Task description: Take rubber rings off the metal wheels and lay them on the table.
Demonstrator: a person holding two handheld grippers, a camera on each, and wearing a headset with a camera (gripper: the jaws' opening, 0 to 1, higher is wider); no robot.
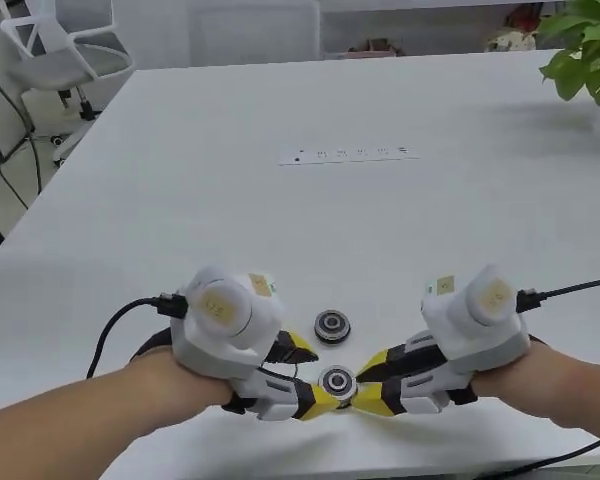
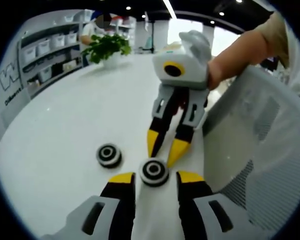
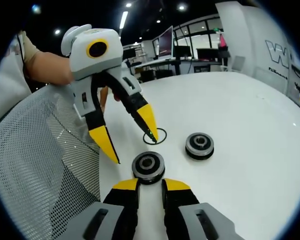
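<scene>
With the near metal wheel (image 1: 337,381) lying flat on the worktop (image 1: 280,220) between the released, empty jaws of the left gripper (image 3: 134,148) and the right gripper (image 2: 161,156), it is best pinned by one pair while its rubber ring (image 3: 135,170) is peeled off by the other

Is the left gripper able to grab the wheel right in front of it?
Probably yes. The wheel sits just beyond the left gripper's open jaws, with nothing between. The right gripper's tips crowd its far side, though, and might bump.
</scene>
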